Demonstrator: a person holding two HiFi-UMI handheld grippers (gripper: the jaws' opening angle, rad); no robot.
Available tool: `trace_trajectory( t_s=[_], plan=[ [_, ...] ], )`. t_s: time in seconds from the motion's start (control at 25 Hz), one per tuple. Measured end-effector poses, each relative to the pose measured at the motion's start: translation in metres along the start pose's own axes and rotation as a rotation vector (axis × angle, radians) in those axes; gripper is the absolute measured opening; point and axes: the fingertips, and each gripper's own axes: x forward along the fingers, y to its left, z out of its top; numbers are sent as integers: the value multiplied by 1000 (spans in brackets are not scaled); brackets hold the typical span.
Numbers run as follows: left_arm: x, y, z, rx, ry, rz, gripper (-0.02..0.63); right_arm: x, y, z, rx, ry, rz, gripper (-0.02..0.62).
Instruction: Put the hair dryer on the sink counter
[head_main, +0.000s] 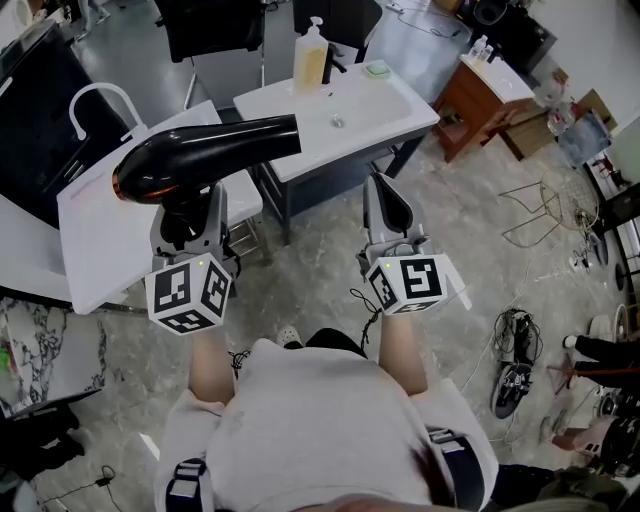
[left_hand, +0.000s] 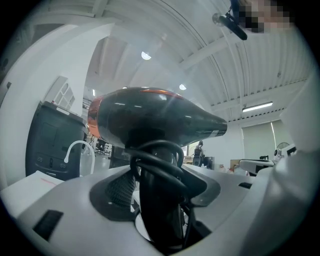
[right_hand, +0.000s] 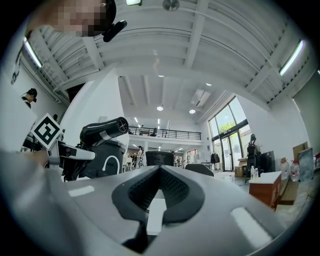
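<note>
Hair dryer (head_main: 205, 155) first; where do you have it?

You have it up in the air in your left gripper (head_main: 190, 215). Its black body lies level; the nozzle points toward the sink counter (head_main: 390, 115); the orange-ringed back end points toward the white top (head_main: 100, 240) that carries the white faucet (head_main: 100, 100). It touches neither surface.

And how do you grip it?

In the left gripper view your jaws stand wide and pinch the dryer's handle between them; the handle is upright with the body crosswise on top. The black cord (left_hand: 159, 165) is looped round the handle just where the jaws meet it.

What of your other hand?

Your right gripper (head_main: 385, 190) holds nothing; in the right gripper view its fingers are pressed together at the tips. In the head view it hangs beside the left one, apart from it, over the grey floor (head_main: 330, 270) in front of the sink counter. From its own camera you can see the dryer off to the left, nozzle tilted up.

What stands on that counter?

A soap bottle (head_main: 311, 58) stands at its far left corner; a small green thing (head_main: 377, 68) lies at the far edge; the drain (head_main: 337, 121) sits in the middle of the basin.
</note>
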Motion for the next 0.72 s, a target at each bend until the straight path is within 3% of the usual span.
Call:
trace_trajectory(
  t_s=[0.32,0.72],
  plan=[
    [24,14,-11,-16,19,-15,268,20,-6,-12,-8,20,-29,11],
    [70,33,-13,-31,18,21,268,76,-20,-23,-11,19,7,11]
  ],
)
